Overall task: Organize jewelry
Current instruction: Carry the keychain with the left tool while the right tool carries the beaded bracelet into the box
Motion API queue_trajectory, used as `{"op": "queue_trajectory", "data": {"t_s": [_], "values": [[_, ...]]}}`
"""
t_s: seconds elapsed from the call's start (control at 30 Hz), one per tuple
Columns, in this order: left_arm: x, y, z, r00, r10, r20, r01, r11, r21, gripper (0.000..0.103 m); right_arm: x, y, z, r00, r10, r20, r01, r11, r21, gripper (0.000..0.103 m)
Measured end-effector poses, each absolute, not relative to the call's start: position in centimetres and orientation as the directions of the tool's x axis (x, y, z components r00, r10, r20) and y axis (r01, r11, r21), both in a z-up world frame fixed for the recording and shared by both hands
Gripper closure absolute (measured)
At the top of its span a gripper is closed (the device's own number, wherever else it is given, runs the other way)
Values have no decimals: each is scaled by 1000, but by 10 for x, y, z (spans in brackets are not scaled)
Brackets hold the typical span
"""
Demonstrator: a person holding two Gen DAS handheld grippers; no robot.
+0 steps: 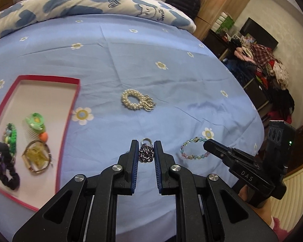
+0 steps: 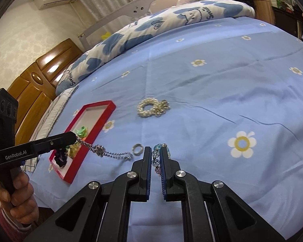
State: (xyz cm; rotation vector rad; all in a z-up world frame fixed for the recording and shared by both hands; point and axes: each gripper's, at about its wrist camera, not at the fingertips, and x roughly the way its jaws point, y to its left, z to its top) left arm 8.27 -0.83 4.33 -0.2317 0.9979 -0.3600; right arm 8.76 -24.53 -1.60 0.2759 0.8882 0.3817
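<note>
My left gripper point(image 1: 145, 144) is shut on a silver chain point(image 1: 145, 154), a woven knot of links pinched between its blue pads. In the right wrist view the chain point(image 2: 99, 150) hangs from the left gripper point(image 2: 73, 136) and trails down to the sheet, ending beside a small metal ring point(image 2: 137, 148). My right gripper point(image 2: 156, 151) is shut on a bracelet of pale glass beads point(image 2: 156, 147) low over the bed. From the left wrist view that bracelet point(image 1: 192, 157) lies at the tip of the right gripper point(image 1: 209, 144). A pearl bracelet point(image 1: 135, 99) lies loose farther back.
A red-rimmed tray point(image 1: 74, 100) sits on the left of the blue flowered sheet point(image 1: 171, 46); it holds a black scrunchie point(image 1: 4, 167), a green comb point(image 1: 35, 121) and other pieces. A rolled duvet point(image 1: 91, 4) lines the far side. The bed edge drops off at right.
</note>
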Motion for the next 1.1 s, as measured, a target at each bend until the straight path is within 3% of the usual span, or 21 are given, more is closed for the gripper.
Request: {"op": "queue_trajectory", "data": {"t_s": [0.47,1.1], "values": [[67,46,70,582,-359,-730,104,923,-371,90,92,-195,3,544,510,-667,-324,860,393,96],[35,146,82,672,-229,-704,-82,922,-378,90,99,-57,17,394,660,-639,-564,723,399,96]]}}
